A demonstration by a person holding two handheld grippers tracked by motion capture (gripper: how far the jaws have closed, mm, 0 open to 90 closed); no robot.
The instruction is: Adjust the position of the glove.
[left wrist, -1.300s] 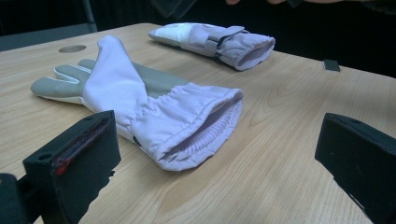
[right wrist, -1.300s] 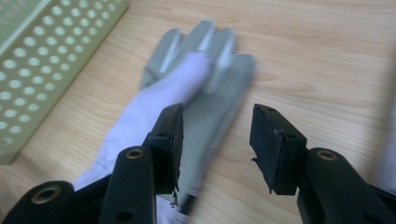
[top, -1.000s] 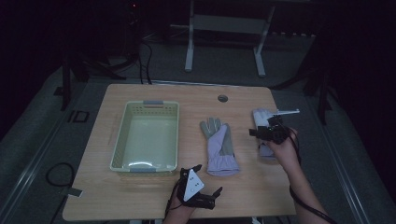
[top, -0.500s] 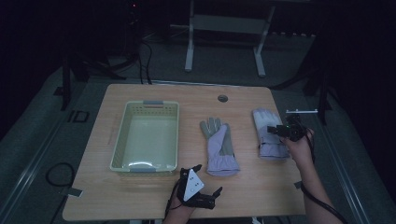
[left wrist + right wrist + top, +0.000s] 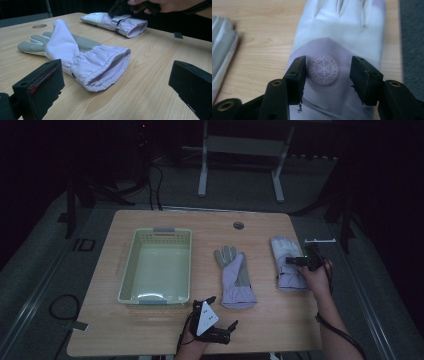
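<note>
Two lilac-and-white winter gloves lie flat on the wooden table [image 5: 150, 330]. The middle glove [image 5: 235, 277] [image 5: 82, 57] lies grey palm up, with its cuff towards me. The right glove [image 5: 286, 260] [image 5: 342, 30] lies back up and shows a round snowflake emblem [image 5: 324, 69]. My right gripper [image 5: 300, 261] [image 5: 327, 75] is open just over this glove, one jaw on each side of the emblem. My left gripper [image 5: 222, 311] [image 5: 115, 85] is open wide near the front edge. It points at the middle glove's cuff and holds nothing.
A pale green plastic basket [image 5: 129, 270] stands on the left half of the table. A round cable hole [image 5: 238, 225] sits near the far edge. The table's right edge runs close to the right glove. A metal stand [image 5: 240, 150] is on the dark floor behind.
My right gripper swung out to the right off the right glove. It then came back a little to the left, over the glove's back. The left gripper has stayed put.
</note>
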